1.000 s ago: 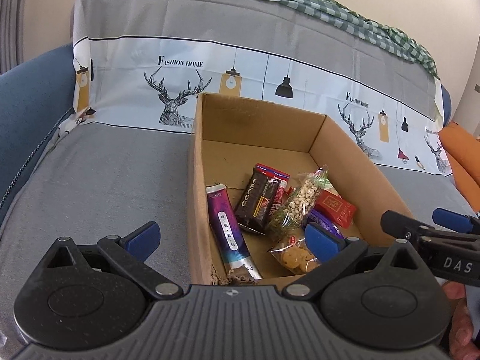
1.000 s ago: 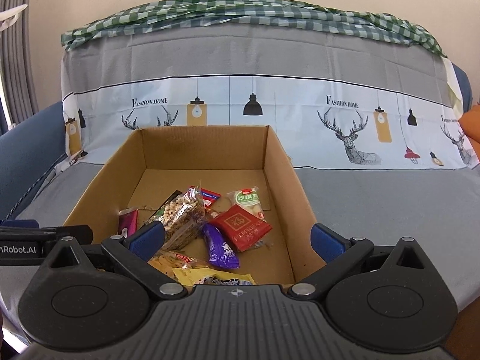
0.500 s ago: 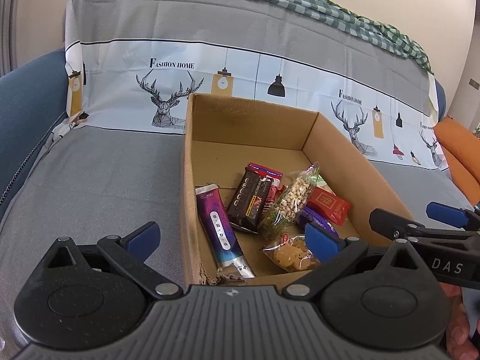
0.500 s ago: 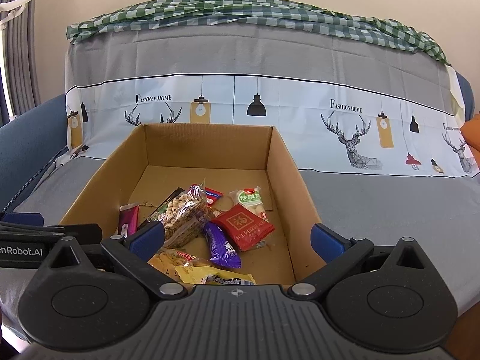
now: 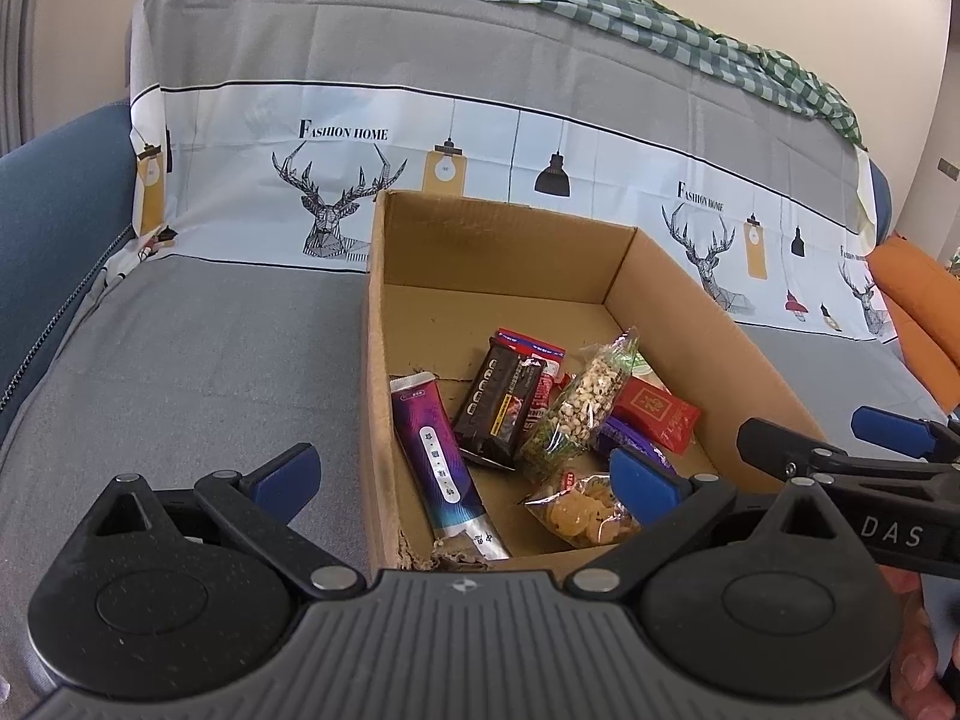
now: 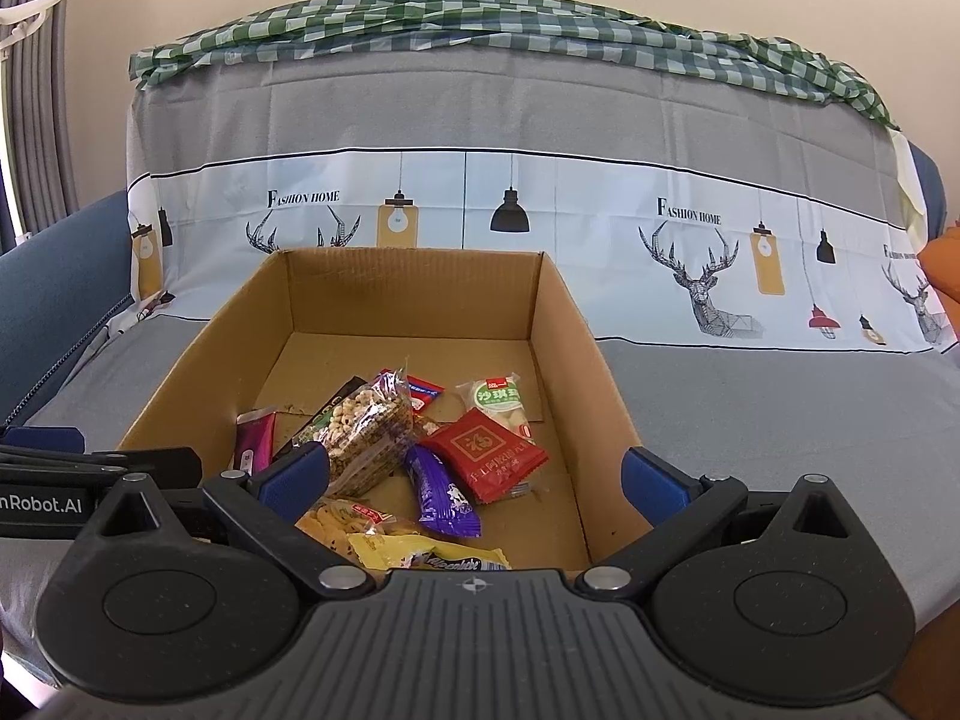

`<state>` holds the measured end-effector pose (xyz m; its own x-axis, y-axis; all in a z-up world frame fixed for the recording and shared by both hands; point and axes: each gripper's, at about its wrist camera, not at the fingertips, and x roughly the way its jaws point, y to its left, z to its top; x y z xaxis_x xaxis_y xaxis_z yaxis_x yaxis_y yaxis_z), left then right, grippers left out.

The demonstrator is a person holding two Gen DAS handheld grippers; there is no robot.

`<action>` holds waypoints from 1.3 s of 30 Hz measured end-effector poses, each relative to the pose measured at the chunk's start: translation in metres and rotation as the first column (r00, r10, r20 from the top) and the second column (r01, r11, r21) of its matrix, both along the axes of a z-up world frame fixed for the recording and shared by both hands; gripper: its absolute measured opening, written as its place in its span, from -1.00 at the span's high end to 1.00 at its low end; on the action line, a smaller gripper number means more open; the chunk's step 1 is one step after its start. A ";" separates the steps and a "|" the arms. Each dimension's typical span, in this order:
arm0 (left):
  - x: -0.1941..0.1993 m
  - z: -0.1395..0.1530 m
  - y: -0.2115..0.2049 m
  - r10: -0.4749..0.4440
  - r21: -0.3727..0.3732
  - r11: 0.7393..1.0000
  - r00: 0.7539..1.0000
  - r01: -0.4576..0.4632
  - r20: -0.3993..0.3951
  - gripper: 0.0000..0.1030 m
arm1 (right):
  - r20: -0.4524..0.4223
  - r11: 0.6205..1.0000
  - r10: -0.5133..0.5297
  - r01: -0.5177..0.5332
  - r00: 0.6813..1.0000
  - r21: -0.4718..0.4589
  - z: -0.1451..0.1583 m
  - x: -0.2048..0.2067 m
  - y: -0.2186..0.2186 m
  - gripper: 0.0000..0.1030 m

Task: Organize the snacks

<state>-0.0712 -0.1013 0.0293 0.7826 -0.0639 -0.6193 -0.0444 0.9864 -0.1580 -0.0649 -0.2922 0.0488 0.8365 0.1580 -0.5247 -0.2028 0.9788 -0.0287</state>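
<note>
An open cardboard box [image 5: 373,360] stands on the sofa seat with snack packets lying loose in its near half. The left wrist view shows a long purple packet [image 5: 441,462], a dark bar [image 5: 501,402], a clear bag of nuts [image 5: 579,408], a red packet [image 5: 657,414] and a cookie bag [image 5: 585,516]. The right wrist view adds a green-and-white packet [image 6: 498,399], a small purple packet [image 6: 441,492] and a yellow packet [image 6: 420,555]. My left gripper [image 5: 462,477] is open astride the box's near left corner. My right gripper [image 6: 474,477] is open above the near edge, holding nothing.
The sofa wears a grey cover [image 5: 180,360] printed with deer and lamps, and a green checked cloth [image 6: 480,24] lies along the backrest. A blue armrest [image 5: 48,228] rises on the left and an orange cushion [image 5: 918,300] sits on the right. A hand [image 5: 918,660] holds the right gripper.
Both views have shifted a little, with the box sliding slightly left in the left wrist view. The snacks lie as before and both grippers stay open.
</note>
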 end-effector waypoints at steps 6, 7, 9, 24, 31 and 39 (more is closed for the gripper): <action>0.000 0.001 -0.001 -0.003 0.002 1.000 1.000 0.003 0.007 -0.99 | 0.000 1.000 -0.003 0.003 1.000 -0.002 0.001 0.000 0.000 -0.99; -0.001 0.001 -0.001 -0.003 0.001 1.000 1.000 0.003 0.008 -0.99 | -0.001 1.000 -0.003 0.003 1.000 -0.002 0.001 0.000 0.000 -0.99; -0.001 0.001 -0.001 -0.003 0.002 1.000 1.000 0.003 0.008 -0.99 | -0.001 1.000 -0.003 0.003 1.000 -0.001 0.001 0.000 0.000 -0.99; -0.002 0.005 -0.003 -0.014 -0.003 1.000 1.000 0.014 0.024 -0.99 | -0.003 1.000 -0.005 0.005 1.000 -0.004 0.001 0.000 0.000 -0.99; -0.001 0.005 -0.002 -0.014 -0.006 1.000 1.000 0.014 0.023 -0.99 | -0.003 1.000 -0.007 0.007 1.000 -0.006 0.001 -0.001 0.002 -0.99; -0.001 0.004 -0.002 -0.014 -0.007 1.000 1.000 0.014 0.026 -0.99 | -0.003 1.000 -0.009 0.009 1.000 -0.005 0.000 -0.001 -0.001 -0.99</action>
<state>-0.0725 -0.1029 0.0336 0.7976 -0.0796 -0.5980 -0.0263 0.9857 -0.1663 -0.0655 -0.2930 0.0493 0.8364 0.1477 -0.5278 -0.1940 0.9804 -0.0331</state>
